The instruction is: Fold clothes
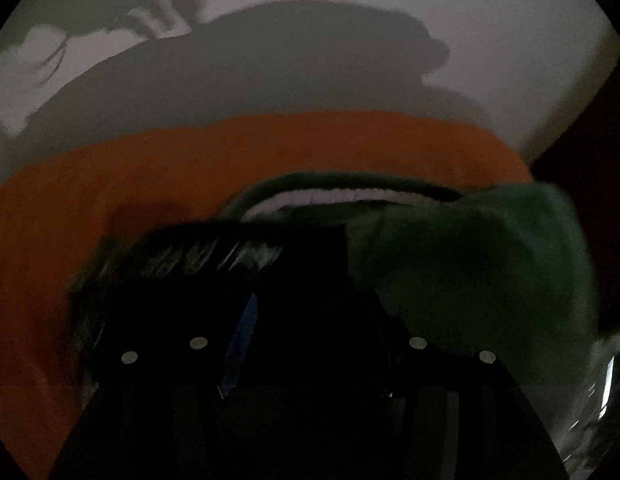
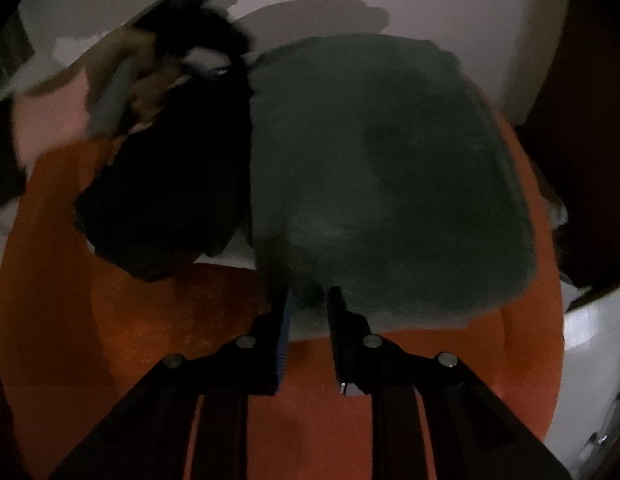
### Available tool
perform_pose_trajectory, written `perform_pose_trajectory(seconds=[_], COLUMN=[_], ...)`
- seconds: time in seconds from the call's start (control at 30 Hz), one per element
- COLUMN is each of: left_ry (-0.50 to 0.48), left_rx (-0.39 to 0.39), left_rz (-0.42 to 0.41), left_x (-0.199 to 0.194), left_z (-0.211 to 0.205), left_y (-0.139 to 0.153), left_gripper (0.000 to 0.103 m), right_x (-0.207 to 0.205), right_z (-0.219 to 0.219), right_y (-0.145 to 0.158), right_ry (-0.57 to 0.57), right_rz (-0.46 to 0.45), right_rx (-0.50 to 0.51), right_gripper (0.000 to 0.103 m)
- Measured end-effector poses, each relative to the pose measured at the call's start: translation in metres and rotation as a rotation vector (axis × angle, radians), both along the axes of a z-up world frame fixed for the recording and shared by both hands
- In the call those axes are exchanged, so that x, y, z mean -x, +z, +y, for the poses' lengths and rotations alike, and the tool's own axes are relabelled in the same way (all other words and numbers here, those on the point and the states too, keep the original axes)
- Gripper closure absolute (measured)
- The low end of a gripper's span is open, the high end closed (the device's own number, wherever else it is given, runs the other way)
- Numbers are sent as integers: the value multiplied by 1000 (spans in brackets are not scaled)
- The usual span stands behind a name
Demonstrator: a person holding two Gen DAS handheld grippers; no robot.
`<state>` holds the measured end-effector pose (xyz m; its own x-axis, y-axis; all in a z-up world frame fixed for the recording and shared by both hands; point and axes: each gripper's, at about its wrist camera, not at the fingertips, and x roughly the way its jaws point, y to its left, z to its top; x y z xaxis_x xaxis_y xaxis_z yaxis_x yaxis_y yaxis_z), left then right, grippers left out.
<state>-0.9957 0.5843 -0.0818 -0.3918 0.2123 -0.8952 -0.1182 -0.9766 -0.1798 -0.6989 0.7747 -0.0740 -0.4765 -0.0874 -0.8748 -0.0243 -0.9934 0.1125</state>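
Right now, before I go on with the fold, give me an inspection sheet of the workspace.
Surface: white tabletop, shadowed, partly covered by an orange cloth.
Job's things: dark green garment lying over the orange cloth, its near edge lifted.
Clutter: white object at the right edge; cannot tell what it is.
Grippers: right gripper pinching the green garment's near edge; left gripper dark and blurred, beside the garment, grip not clear.
Cables: nothing seen.
Surroundings: dim light, dark area beyond the table's right edge; a hand on the left gripper in the right wrist view.

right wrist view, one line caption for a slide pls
Right gripper pinching the dark green garment's near edge above an orange cloth.
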Motion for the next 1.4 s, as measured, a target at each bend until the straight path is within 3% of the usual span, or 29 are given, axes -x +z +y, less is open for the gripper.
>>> perform_pose_trajectory(seconds=[0.1, 0.23, 0.33, 0.4, 0.63, 0.73, 0.87, 0.93, 1.0, 1.2, 1.4], left_ry=[-15, -9, -1, 2, 59, 46, 24, 22, 21, -6, 13], left_rx=[-72, -31, 17, 51, 57, 93, 110, 128, 108, 97, 66], left_rz=[40, 144, 143, 123, 13, 39, 105, 114, 108, 77, 149], left_x=[-67, -167, -232, -258, -322, -348, -394, -421, -448, -547, -622], left_z=[-21, -30, -22, -15, -10, -12, -30, -46, -65, -131, -185], left_y=[27, 59, 66, 70, 94, 125, 170, 190, 207, 246, 265], left_gripper=[49, 48, 48, 48, 47, 44, 31, 29, 27, 25, 25], right_x=[-26, -43, -41, -28, -64, -75, -106, -128, -155, -251, -342], right_z=[23, 32, 29, 29, 25, 14, -14, -30, -52, -120, -178], right_y=[5, 11, 15, 20, 67, 91, 140, 167, 194, 262, 297], right_ry=[-60, -93, -77, -63, -29, -44, -31, -30, -25, -34, -50], right_rz=[-2, 12, 7, -5, -41, -53, -29, -13, 16, 99, 164], right_rx=[90, 142, 154, 155, 157, 205, 154, 133, 75, 7, 4], right_gripper=[85, 85, 85, 85, 85, 85, 83, 71, 47, 23, 15])
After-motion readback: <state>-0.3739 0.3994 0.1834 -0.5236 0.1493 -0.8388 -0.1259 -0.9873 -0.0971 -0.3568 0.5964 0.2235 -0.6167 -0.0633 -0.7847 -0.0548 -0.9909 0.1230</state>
